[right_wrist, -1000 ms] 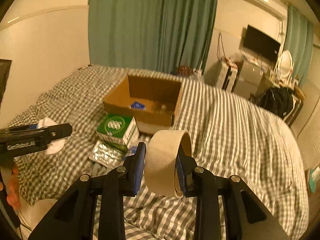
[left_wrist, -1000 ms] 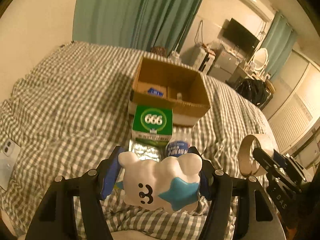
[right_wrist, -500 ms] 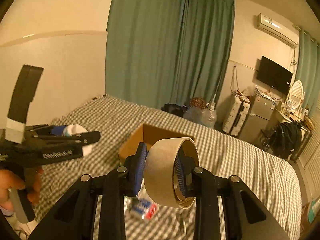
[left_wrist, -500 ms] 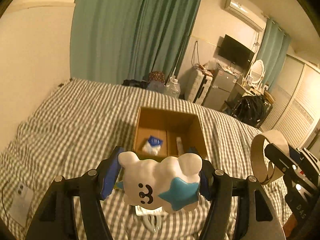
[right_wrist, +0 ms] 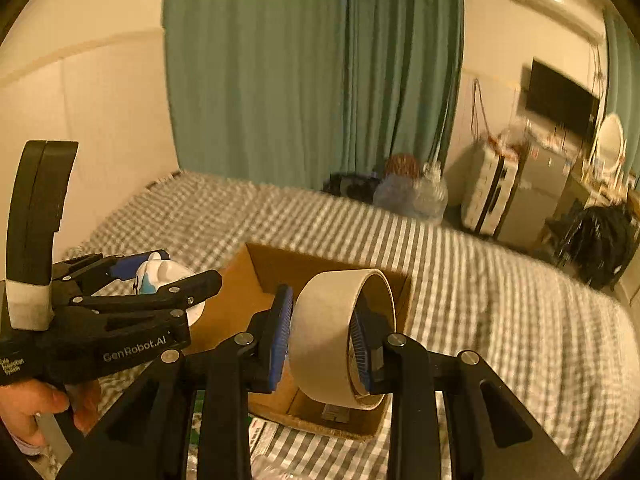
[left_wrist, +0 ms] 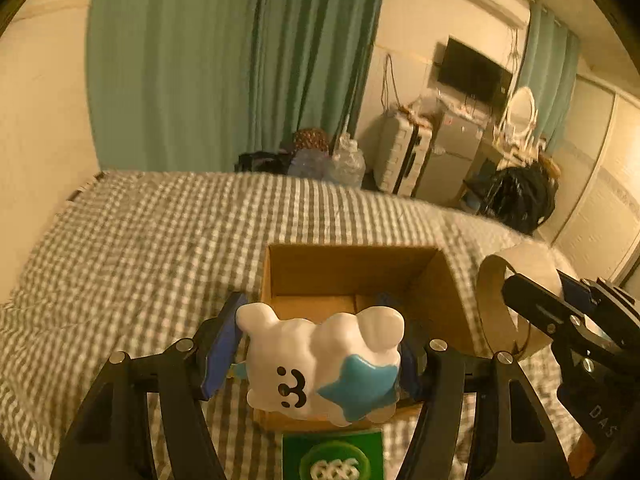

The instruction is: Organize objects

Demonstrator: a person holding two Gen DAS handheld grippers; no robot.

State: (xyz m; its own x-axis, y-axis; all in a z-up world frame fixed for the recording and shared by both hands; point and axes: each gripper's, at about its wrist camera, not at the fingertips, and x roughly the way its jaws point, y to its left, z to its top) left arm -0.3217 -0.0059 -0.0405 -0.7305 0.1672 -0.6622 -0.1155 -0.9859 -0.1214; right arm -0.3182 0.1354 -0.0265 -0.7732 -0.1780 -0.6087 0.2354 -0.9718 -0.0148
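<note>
Above the checked bed, my left gripper pinches the white toy before the open cardboard box; a green packet lies below. My right gripper clamps the tape roll over the box.

"666" green box, "GenRobot.AI" (left tool)

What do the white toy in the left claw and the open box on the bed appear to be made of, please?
White toy: probably glossy vinyl or soft plastic, judging by its smooth sheen and rounded moulded shape. Open box: matte brown cardboard, with flat folded walls and raw edges.
</note>
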